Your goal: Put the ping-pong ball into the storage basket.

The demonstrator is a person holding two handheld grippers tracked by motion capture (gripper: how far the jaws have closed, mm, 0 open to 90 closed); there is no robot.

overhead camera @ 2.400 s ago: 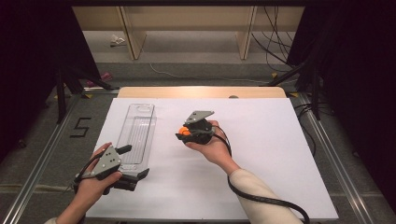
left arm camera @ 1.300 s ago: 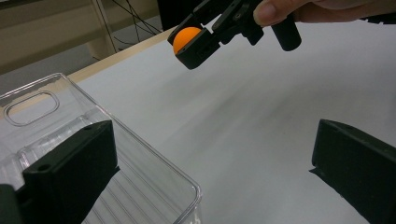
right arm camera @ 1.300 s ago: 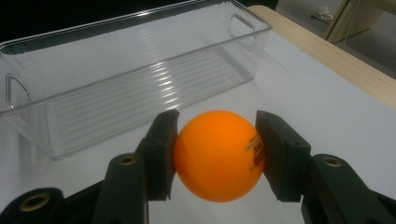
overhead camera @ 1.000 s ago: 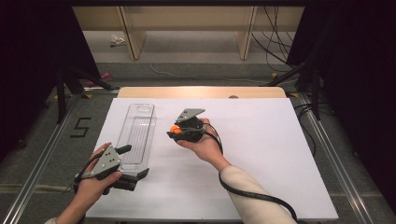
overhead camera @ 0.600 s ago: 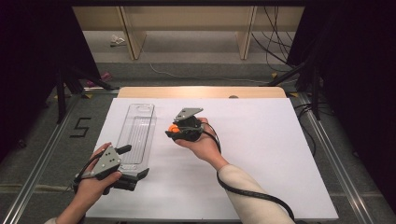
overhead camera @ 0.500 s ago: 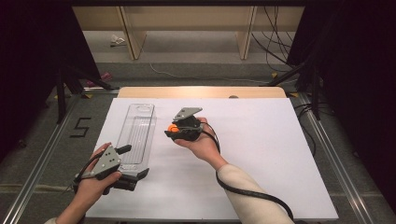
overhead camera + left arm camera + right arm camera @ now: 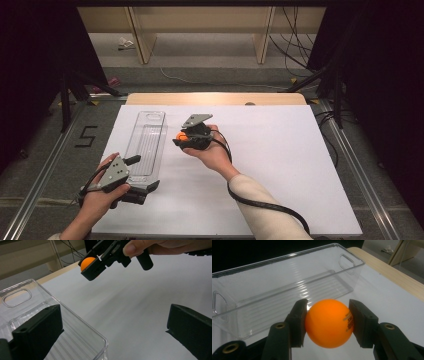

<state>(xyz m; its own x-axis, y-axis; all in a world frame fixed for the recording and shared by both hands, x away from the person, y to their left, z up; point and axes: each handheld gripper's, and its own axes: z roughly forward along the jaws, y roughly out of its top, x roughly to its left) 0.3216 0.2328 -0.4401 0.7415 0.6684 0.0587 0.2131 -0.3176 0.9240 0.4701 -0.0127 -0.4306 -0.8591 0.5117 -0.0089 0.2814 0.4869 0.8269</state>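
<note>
Long clear plastic bin lying empty on the white table sheet, near corner framed by the wide-spread left gripper; just beside its rim, above the sheet, right gripper pinching a small orange ping-pong ball squarely across its middle. Best carried over the bin's ribbed floor and lowered before letting go, probably, since bouncing out looks likely. Black print on the ball too blurred to read.

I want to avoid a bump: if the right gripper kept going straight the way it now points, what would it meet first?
Probably the near long wall of the clear bin: the right gripper, shut on the orange ball, points straight at it, though the gap is hard to judge.
</note>
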